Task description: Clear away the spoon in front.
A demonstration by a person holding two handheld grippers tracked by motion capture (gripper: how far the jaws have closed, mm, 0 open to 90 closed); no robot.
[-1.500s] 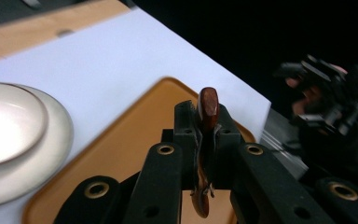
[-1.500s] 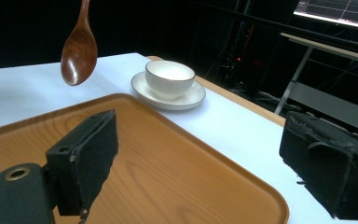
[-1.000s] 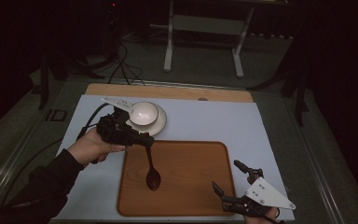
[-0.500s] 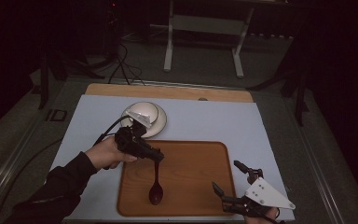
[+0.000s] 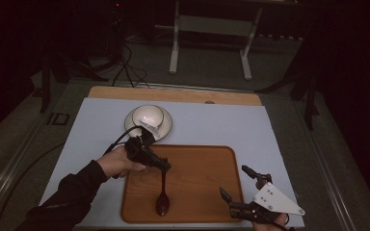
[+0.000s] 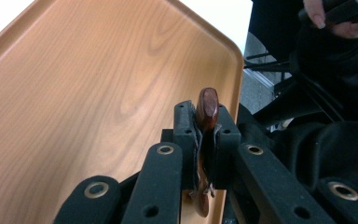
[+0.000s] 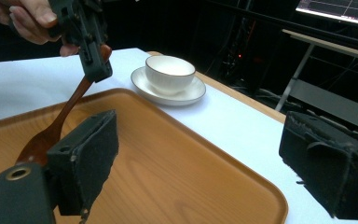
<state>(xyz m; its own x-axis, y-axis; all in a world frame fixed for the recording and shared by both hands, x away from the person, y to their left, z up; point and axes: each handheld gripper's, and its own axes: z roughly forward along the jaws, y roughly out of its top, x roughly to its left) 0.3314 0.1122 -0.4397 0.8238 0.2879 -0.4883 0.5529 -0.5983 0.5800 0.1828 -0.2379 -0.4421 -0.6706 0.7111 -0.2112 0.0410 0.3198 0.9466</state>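
Note:
A dark brown wooden spoon point(image 5: 163, 195) hangs bowl-down over the wooden tray point(image 5: 197, 168), its bowl near the tray's front left. My left gripper point(image 5: 164, 166) is shut on the spoon's handle point(image 6: 207, 109), whose end pokes out between the pads. In the right gripper view the spoon point(image 7: 58, 126) slants down from the left gripper point(image 7: 93, 60) to the tray point(image 7: 168, 158). My right gripper point(image 5: 236, 183) stands open at the tray's front right corner, with nothing between its pads point(image 7: 91, 154).
A white cup point(image 5: 148, 115) sits on a white saucer point(image 5: 166, 129) just behind the tray's back left corner. The tray lies on a pale blue mat point(image 5: 221, 120) over a wooden table point(image 5: 173, 94). A metal stand point(image 5: 209, 24) and cables point(image 5: 125, 62) are beyond the table.
My left gripper has come down and toward the front with the spoon, from beside the cup to over the tray's left part. The right gripper has stayed put.

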